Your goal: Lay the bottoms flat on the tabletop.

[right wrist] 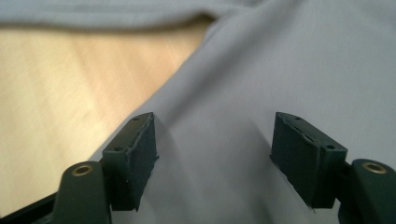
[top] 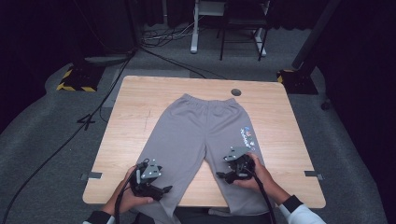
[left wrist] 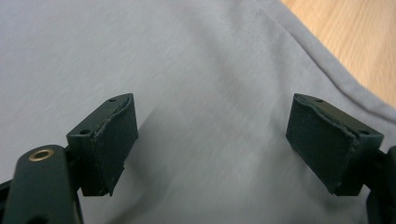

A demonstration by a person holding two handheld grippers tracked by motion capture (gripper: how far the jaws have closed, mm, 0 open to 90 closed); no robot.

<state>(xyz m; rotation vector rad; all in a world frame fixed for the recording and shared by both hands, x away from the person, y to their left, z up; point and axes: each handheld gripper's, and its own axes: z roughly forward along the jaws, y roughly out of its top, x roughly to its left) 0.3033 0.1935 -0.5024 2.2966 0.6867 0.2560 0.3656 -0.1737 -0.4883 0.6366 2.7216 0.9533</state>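
I hold my left gripper (top: pixel 164 189) and right gripper (top: pixel 219 175) over the legs of the grey trousers (top: pixel 201 130), fingers wide and holding nothing. I judge this is the approach before folding. Next, each gripper must go down and pinch a leg near its hem.

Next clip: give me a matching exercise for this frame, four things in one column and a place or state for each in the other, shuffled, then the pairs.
Things:
1. grey trousers
2. left gripper
3. right gripper
4. printed logo

Places or states:
A. open over the leg on the high view's right
B. small coloured mark near the hip
C. spread flat on the wooden table, waistband at the far side
D. open over the leg on the high view's left

Pairs: 1-C, 2-D, 3-A, 4-B
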